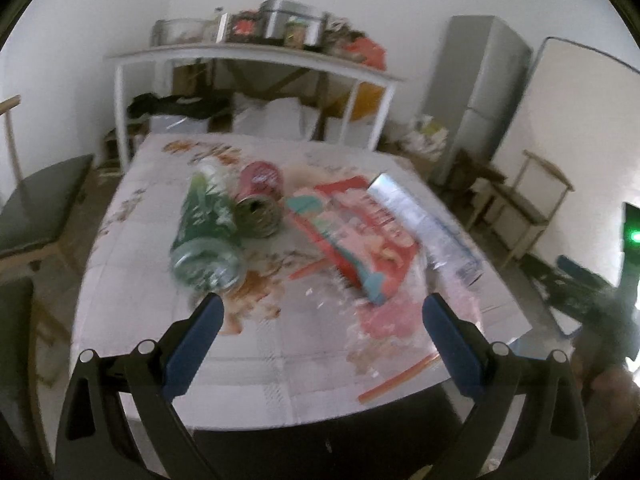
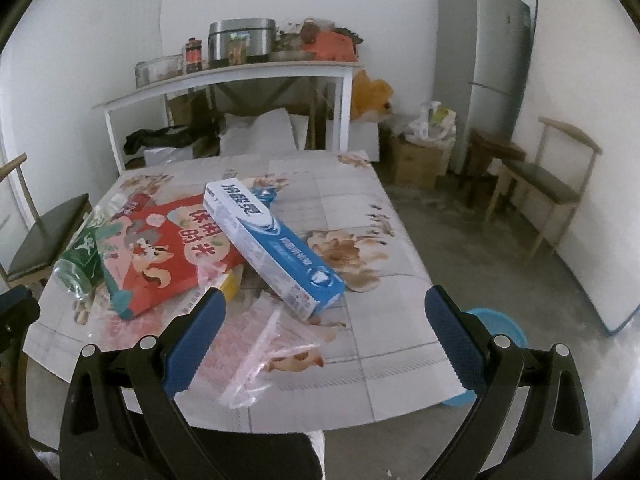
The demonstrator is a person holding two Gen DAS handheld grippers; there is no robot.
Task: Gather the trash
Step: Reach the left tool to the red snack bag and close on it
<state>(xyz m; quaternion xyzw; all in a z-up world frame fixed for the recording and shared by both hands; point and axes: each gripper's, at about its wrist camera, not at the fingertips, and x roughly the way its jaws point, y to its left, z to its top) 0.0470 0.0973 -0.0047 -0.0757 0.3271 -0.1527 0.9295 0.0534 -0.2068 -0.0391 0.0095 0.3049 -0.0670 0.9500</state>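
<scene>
Trash lies on a table with a flowered cloth (image 1: 280, 364) (image 2: 400, 320). A green plastic bottle (image 1: 206, 236) (image 2: 82, 258) lies on its side at the left, with a red can (image 1: 260, 178) and a second can (image 1: 258, 216) beside it. A red snack bag (image 1: 360, 232) (image 2: 168, 248) sits in the middle. A blue and white toothpaste box (image 1: 424, 220) (image 2: 272, 240) rests partly on the bag. A clear plastic wrapper (image 2: 264, 356) lies near the front edge. My left gripper (image 1: 320, 308) is open, above the near table. My right gripper (image 2: 324, 304) is open over the wrapper.
A blue bin (image 2: 500, 332) stands on the floor right of the table. Wooden chairs (image 2: 548, 188) (image 1: 40, 216) flank the table. A white shelf (image 2: 224, 80) with pots stands behind, and a grey fridge (image 2: 480, 60) at the back right. A dark chair back (image 2: 248, 456) is nearest me.
</scene>
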